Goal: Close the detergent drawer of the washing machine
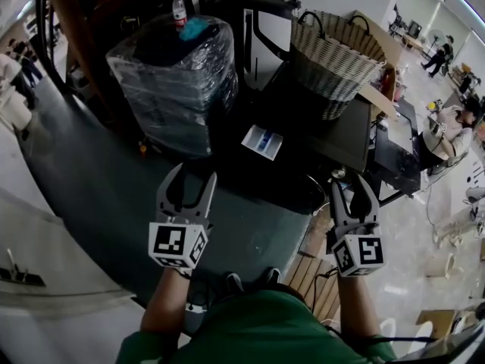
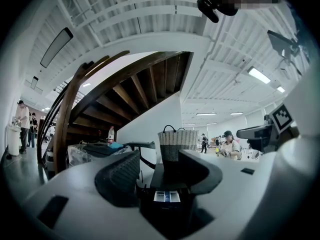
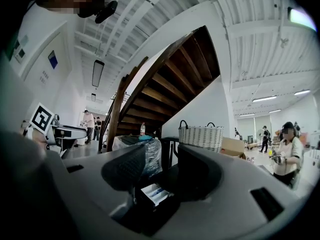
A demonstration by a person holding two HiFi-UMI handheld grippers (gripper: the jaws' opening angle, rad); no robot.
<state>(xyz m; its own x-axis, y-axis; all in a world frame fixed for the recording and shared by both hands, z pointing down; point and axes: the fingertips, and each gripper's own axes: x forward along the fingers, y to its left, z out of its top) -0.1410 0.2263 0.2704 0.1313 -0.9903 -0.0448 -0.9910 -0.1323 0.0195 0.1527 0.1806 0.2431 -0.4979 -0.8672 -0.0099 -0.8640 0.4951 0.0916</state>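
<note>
The washing machine (image 1: 303, 139) is dark, and its detergent drawer (image 1: 262, 142) stands pulled out, showing a white and blue insert. My left gripper (image 1: 193, 177) hangs open short of the drawer, to its lower left. To the drawer's lower right my right gripper (image 1: 351, 188) is held open too. Neither touches anything. In the left gripper view the drawer (image 2: 166, 196) shows low between the parted jaws of the left gripper (image 2: 160, 176). The right gripper view has the drawer (image 3: 155, 193) below the spread jaws of the right gripper (image 3: 162, 176), apart from them.
A wicker basket (image 1: 333, 55) stands on the machine's top, behind the drawer. A plastic-wrapped bundle (image 1: 174, 74) with a bottle (image 1: 179, 10) on it sits to the left. A cardboard box (image 1: 379, 97) lies right of the basket. Wooden slats (image 1: 314, 275) lie by my feet. People stand far off.
</note>
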